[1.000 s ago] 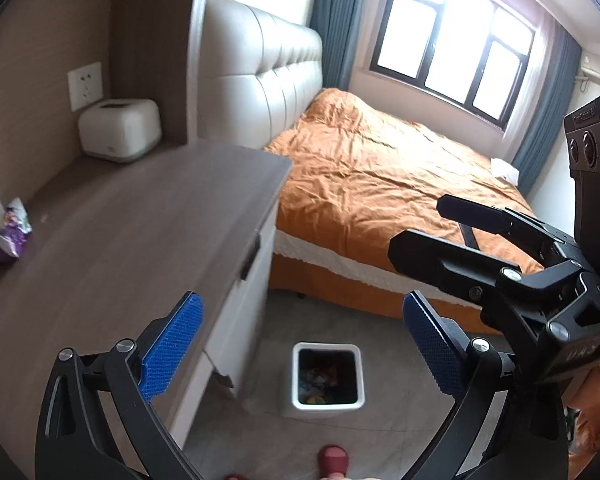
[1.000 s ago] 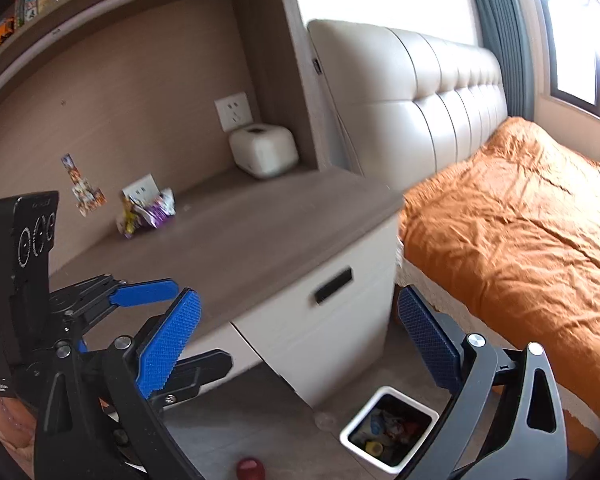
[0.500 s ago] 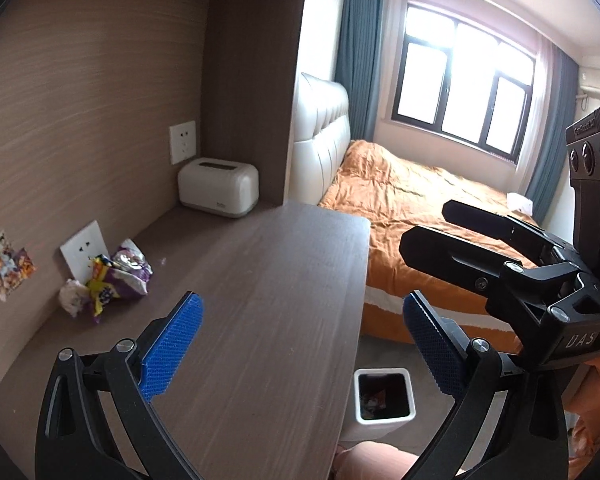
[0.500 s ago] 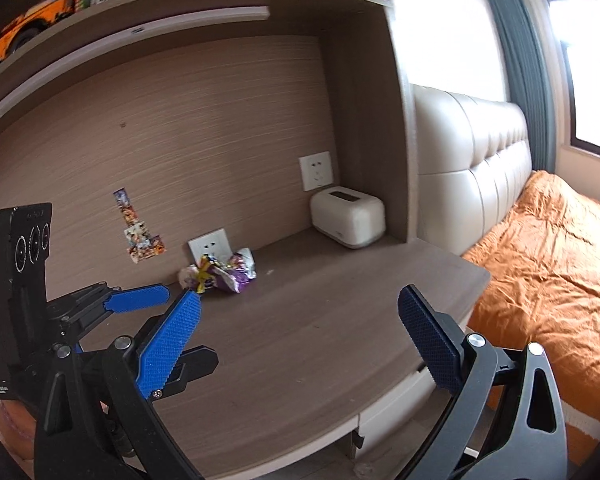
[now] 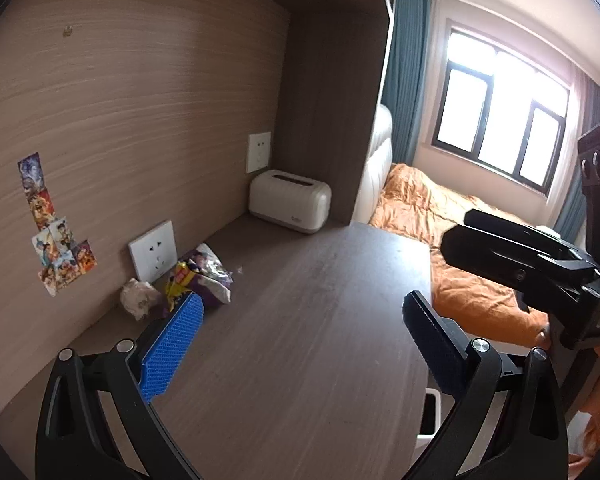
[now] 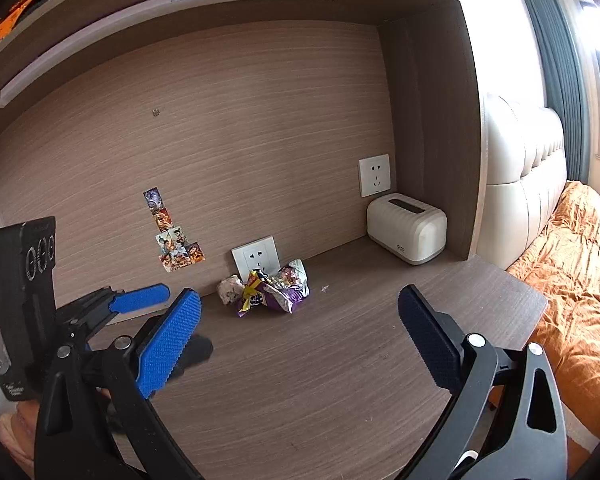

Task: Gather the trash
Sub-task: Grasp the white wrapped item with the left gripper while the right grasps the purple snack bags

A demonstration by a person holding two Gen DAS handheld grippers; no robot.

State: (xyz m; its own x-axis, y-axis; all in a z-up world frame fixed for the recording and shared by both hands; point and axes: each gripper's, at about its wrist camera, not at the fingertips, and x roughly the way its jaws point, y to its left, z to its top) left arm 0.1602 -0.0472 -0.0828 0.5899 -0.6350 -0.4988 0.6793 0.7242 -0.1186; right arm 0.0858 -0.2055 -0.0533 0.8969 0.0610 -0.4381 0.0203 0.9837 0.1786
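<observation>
A crumpled purple and yellow snack wrapper [image 5: 204,280] [image 6: 278,290] lies on the brown desk [image 5: 308,344] against the back wall, below a wall socket. A crumpled white tissue [image 5: 139,298] [image 6: 230,289] lies just left of it. My left gripper [image 5: 300,344] is open and empty above the desk, its left pad near the wrapper. My right gripper [image 6: 300,340] is open and empty, above the desk's front part, well short of the trash. A white bin's rim [image 5: 430,412] shows on the floor past the desk's right edge.
A white tissue box [image 5: 289,201] [image 6: 407,227] stands at the desk's back right corner. Stickers [image 6: 173,240] are on the wall panel. A bed with an orange cover [image 5: 452,224] lies right of the desk. A shelf [image 6: 172,12] hangs overhead.
Both grippers have swung up and left from the floor and bin towards the desk's back wall. The wrapper and tissue are now nearer and more central. Both grippers stay open.
</observation>
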